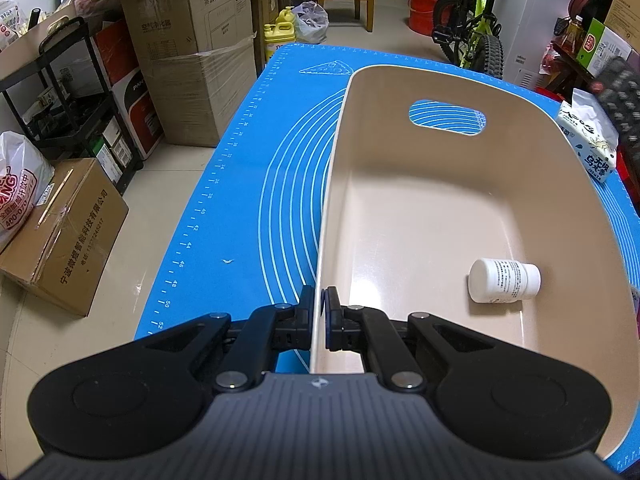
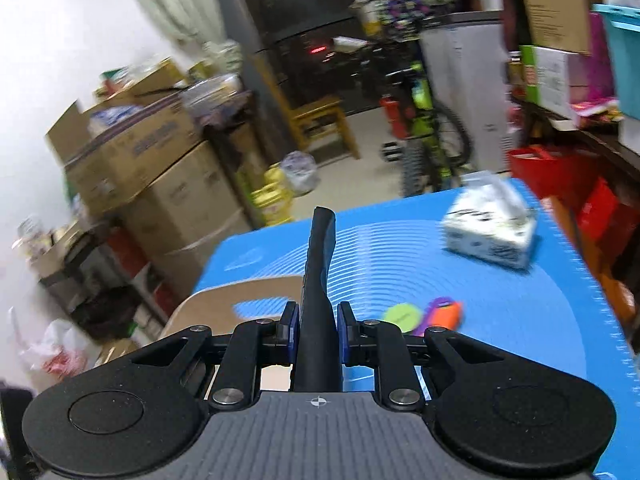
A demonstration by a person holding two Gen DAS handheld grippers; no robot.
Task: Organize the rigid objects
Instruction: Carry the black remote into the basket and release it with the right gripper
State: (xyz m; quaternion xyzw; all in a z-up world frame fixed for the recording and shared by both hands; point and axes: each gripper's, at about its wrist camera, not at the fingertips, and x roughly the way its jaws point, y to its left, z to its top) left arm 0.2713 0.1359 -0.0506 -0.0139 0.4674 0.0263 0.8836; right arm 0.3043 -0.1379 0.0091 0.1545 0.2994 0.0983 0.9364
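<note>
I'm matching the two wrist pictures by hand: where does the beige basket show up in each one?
Left wrist view: the beige basket fills the centre and right, its near rim pinched by the left hand-held gripper; a white bottle lies inside.
Right wrist view: only the basket's handle end shows, lower left of centre, behind the right hand-held gripper.
Shared landmark: the tissue pack on the blue mat.

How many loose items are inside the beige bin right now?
1. A white pill bottle lies on its side on the floor of the beige bin, toward its right wall. The near corner behind the left tool is hidden, so more may be there.
</note>
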